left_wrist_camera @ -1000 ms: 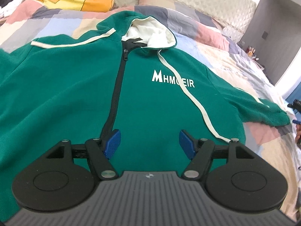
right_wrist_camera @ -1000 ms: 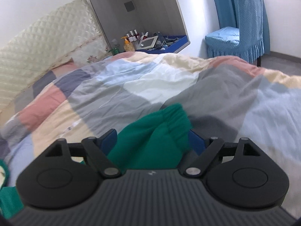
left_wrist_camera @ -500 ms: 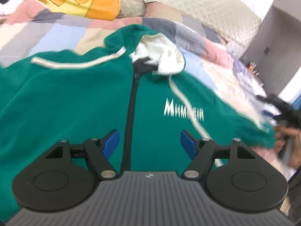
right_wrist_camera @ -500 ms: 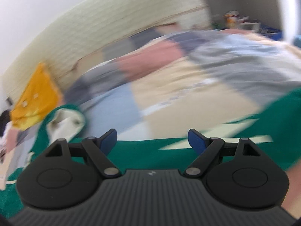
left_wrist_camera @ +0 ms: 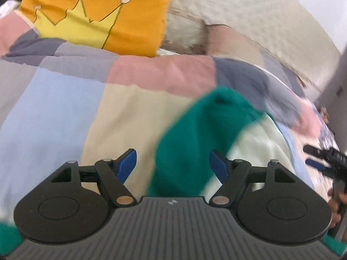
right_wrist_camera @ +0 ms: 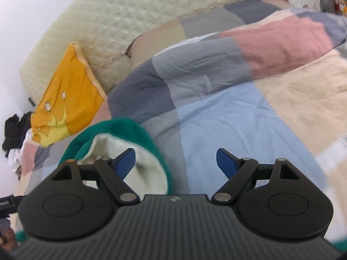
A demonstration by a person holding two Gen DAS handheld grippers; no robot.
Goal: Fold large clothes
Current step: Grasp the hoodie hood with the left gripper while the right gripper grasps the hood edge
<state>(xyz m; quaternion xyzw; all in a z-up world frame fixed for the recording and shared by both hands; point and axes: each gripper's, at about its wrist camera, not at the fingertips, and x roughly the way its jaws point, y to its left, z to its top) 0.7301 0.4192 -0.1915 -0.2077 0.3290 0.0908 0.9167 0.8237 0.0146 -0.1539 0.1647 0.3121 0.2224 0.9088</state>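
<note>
Bed fills both views: patchwork quilt [left_wrist_camera: 65,112] in blocks of pale blue, cream, pink and grey, rumpled toward the far side. Quilted cream headboard [right_wrist_camera: 104,21] runs along the back, wall above it. Orange cushion [left_wrist_camera: 97,15] with a yellow crown motif leans against the headboard; in the right wrist view the same cushion sits at the left, near a small heap of dark and white clothing [right_wrist_camera: 15,136] at the frame edge. Green hoodie [left_wrist_camera: 195,143] lies on the quilt directly ahead of both grippers; only its upper part is seen, the hood with pale cream lining [right_wrist_camera: 132,164] showing. Left wrist view is motion-blurred, so the garment's edges are soft there. Left gripper [left_wrist_camera: 172,164]: blue pads spread wide, green hood fabric lying between them but clear of both pads, nothing pinched. Right gripper [right_wrist_camera: 175,162]: blue pads likewise spread wide; the left pad sits over the hood's cream lining, the right pad over bare pale blue quilt, no fabric gripped. From the left wrist view the right gripper appears at the right edge, black body, blue tips, a hand [left_wrist_camera: 337,203] on its handle. Tiny bottles [right_wrist_camera: 338,2] stand far off at the upper right, too small to identify.
</note>
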